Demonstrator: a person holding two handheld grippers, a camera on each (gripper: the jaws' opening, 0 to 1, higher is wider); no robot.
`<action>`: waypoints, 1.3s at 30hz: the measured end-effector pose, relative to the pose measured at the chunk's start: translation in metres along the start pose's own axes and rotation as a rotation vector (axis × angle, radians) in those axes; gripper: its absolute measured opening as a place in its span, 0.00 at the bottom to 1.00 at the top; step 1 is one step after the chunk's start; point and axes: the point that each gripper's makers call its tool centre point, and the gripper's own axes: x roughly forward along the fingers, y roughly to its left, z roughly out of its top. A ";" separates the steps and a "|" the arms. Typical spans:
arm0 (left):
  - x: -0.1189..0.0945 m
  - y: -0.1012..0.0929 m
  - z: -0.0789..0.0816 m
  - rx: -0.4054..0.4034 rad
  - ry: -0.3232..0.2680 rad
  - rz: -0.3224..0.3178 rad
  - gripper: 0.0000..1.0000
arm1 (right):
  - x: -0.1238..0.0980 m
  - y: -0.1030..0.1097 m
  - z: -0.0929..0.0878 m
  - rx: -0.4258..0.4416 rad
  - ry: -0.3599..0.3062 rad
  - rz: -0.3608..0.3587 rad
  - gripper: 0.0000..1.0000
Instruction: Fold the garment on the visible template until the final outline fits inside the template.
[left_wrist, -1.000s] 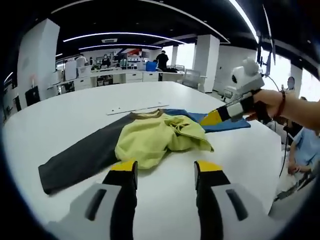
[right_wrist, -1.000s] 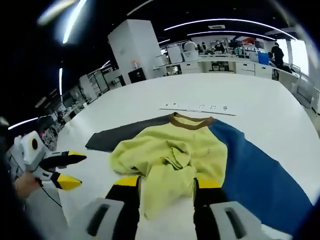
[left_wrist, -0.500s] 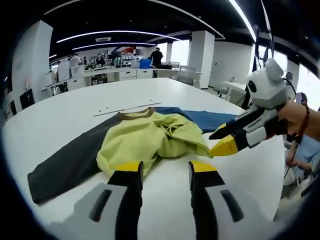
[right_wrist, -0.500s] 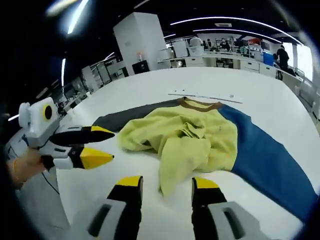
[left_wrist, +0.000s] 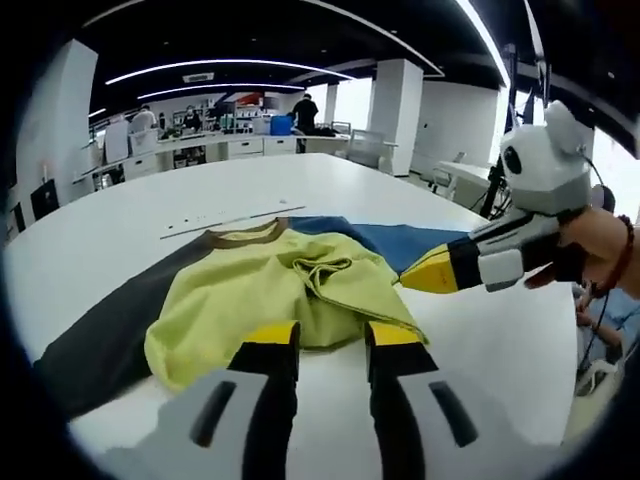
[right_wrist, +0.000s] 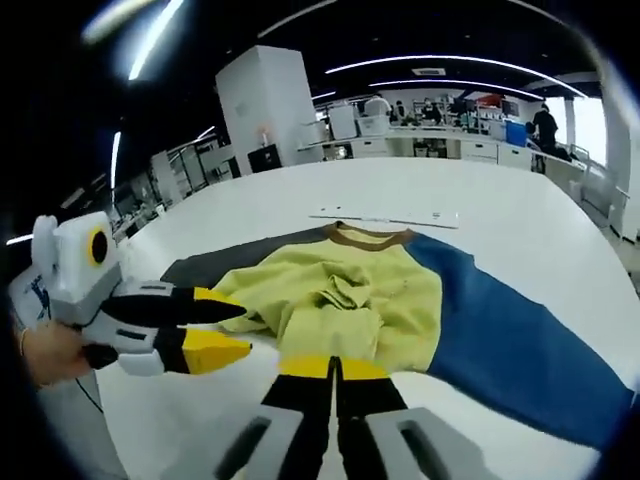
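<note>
While the right gripper (right_wrist: 333, 366) had its yellow-tipped jaws pressed together at the near hem of the garment (right_wrist: 360, 300), whether any cloth was pinched between them could not be told; they met just at the yellow edge. The left gripper (left_wrist: 320, 335) stood with a narrow gap between its jaws, released, its tips at the near edge of the yellow body. From there the garment spread outward over the white table (left_wrist: 120, 220): a bunched yellow middle with a loose ridge of folds, a brown collar (right_wrist: 366, 237) at the far side, a dark grey sleeve (left_wrist: 90, 345) running one way and a blue sleeve (right_wrist: 510, 340) the other. A thin pale strip (right_wrist: 385, 217) lay just beyond the collar, perhaps a template mark. Judged by its wrinkles, the cloth was light, limp and prone to sagging and dragging, so hem corners or sleeve ends looked like the better holds, each pinched through a single layer.
</note>
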 end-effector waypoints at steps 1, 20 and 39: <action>0.002 -0.001 0.000 0.006 0.006 0.005 0.21 | -0.001 0.003 0.000 -0.007 0.002 0.014 0.00; 0.010 0.002 -0.005 -0.018 0.011 0.021 0.19 | 0.008 0.010 -0.029 -0.152 0.094 -0.040 0.09; 0.048 -0.007 -0.014 -0.058 0.062 0.096 0.11 | 0.000 -0.022 -0.004 -0.068 0.014 -0.110 0.00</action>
